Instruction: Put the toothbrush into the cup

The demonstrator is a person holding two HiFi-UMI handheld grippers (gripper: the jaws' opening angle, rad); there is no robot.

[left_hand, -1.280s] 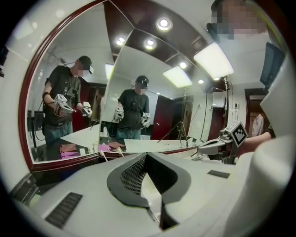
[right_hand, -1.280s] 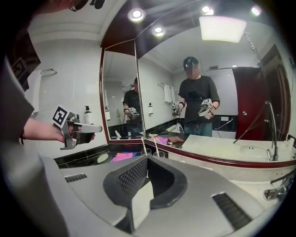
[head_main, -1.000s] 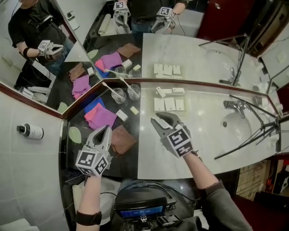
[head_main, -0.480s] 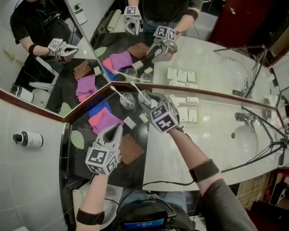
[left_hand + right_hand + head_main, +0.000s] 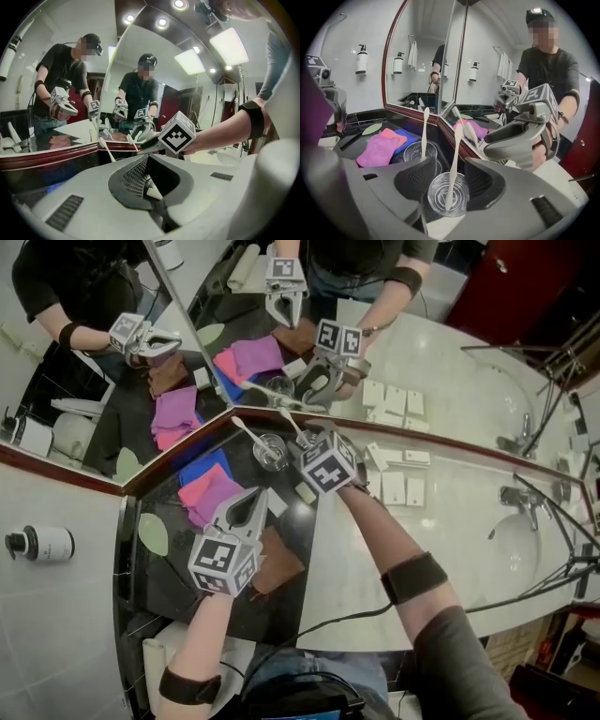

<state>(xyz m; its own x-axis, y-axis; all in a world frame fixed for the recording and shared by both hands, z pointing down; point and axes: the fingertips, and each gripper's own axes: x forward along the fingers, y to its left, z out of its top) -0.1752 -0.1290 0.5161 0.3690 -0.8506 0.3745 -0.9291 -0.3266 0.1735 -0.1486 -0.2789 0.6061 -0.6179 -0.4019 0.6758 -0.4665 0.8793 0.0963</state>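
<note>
Two clear glass cups stand in the corner under the mirrors, each with a cream toothbrush upright in it. In the right gripper view the nearer cup (image 5: 448, 193) and its toothbrush (image 5: 453, 159) sit between the jaws of my right gripper (image 5: 449, 183). Those jaws have just been opening and their pads stand off the glass. The other cup (image 5: 419, 152) and its toothbrush (image 5: 424, 129) are just behind. In the head view my right gripper (image 5: 309, 444) covers the right cup, and the left cup (image 5: 269, 452) shows beside it. My left gripper (image 5: 255, 495) is shut and empty, hovering short of the cups.
Pink and blue cloths (image 5: 208, 491) and a brown cloth (image 5: 277, 563) lie on the black counter, with a green leaf dish (image 5: 153, 533) at the left. White packets (image 5: 394, 486) lie on the marble, with the faucet (image 5: 520, 498) at far right. Mirrors close in behind the cups.
My right gripper has moved from over the marble to the right cup in the corner, and its jaws have spread. My left gripper has advanced toward the cups, still shut.
</note>
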